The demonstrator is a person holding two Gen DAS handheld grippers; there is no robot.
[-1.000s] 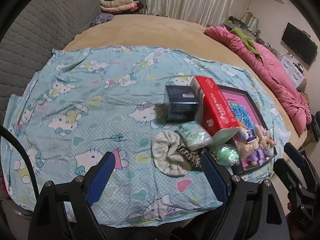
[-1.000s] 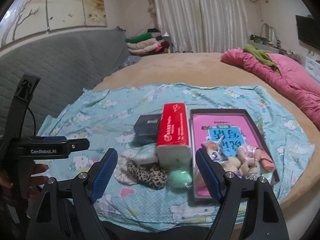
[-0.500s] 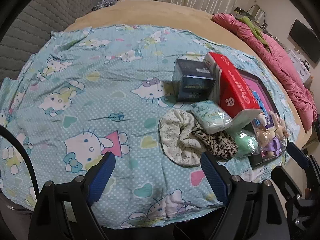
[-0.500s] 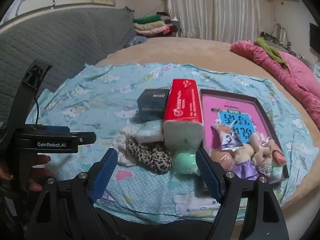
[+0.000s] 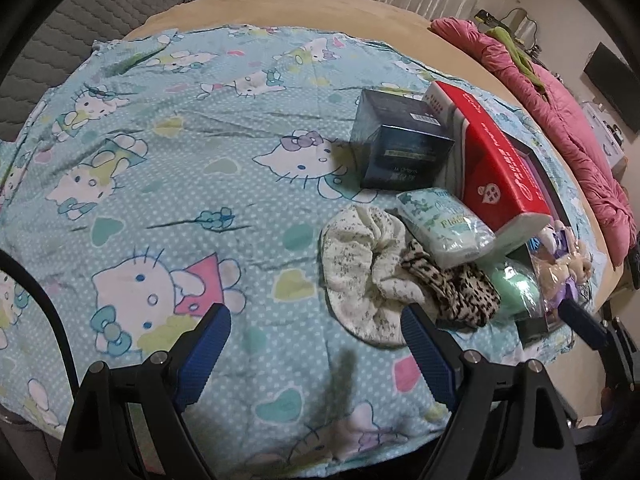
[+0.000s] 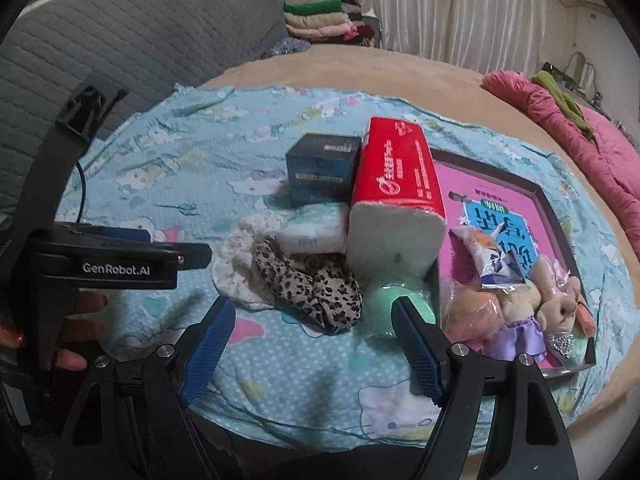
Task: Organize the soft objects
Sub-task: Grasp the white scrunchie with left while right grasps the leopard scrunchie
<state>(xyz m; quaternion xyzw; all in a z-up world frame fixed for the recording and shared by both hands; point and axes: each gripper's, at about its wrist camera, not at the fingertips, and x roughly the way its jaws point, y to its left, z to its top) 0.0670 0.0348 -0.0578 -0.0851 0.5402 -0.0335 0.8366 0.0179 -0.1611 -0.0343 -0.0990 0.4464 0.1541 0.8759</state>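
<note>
**Blue-padded jaws wide above the soft pile on the printed sheet**

Turquoise cartoon-cat sheet (image 5: 180,168) covers the near part of a tan bed (image 5: 304,8); all items sit toward its right side.

Left gripper (image 5: 316,344): jaws wide, nothing between the pads, over bare sheet near the sheet's near edge. Its right pad sits just beside the white floral scrunchie (image 5: 360,272).

Right gripper (image 6: 312,336): jaws wide, nothing gripped. Leopard scrunchie (image 6: 308,284) and green ball (image 6: 380,308) show just beyond the gap between its fingers. Contact cannot be told.

Soft items, clustered at the near right part of the sheet:
- white floral scrunchie, leftmost, touching the leopard scrunchie;
- small tissue pack (image 5: 444,224), pale green print, lying just behind both scrunchies;
- green ball, against the near end of the red tissue pack (image 6: 396,192) and beside the tray (image 6: 560,216);
- plush toys (image 6: 528,308) in clear wrap, in the tray's near end.

Red tissue pack lies lengthwise along the tray's left wall. Dark blue box (image 6: 322,168) stands at its left, behind the small pack.

Pink quilt (image 5: 560,120) bunched along the bed's right edge. A hand (image 6: 68,320) holds the left gripper's handle, seen in the right wrist view.
</note>
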